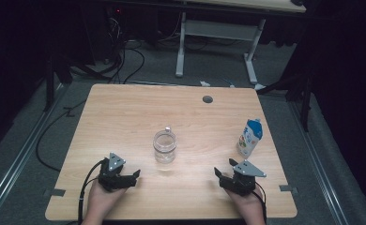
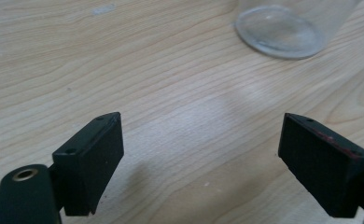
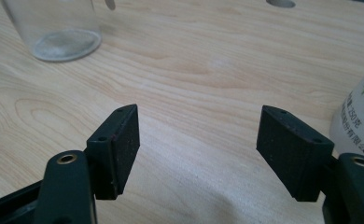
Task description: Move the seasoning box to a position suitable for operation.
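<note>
A clear glass jar [image 1: 164, 146] stands upright near the middle of the wooden table [image 1: 125, 117]; its base shows at the top right of the left gripper view [image 2: 283, 32] and at the top left of the right gripper view [image 3: 59, 32]. A white and blue bottle [image 1: 250, 138] stands to the right; its side shows at the right edge of the right gripper view [image 3: 362, 126]. My left gripper [image 1: 136, 175] rests near the front left, open and holding nothing [image 2: 201, 158]. My right gripper [image 1: 224, 168] rests near the front right, open with bare table between its jaws [image 3: 199, 149], just short of the bottle.
A round cable hole [image 1: 207, 99] lies in the table's far side [image 3: 280, 3]. A small light object [image 1: 168, 128] sits just behind the jar. Beyond the table are a white desk frame [image 1: 218, 33] and cables [image 1: 120, 56] on the floor.
</note>
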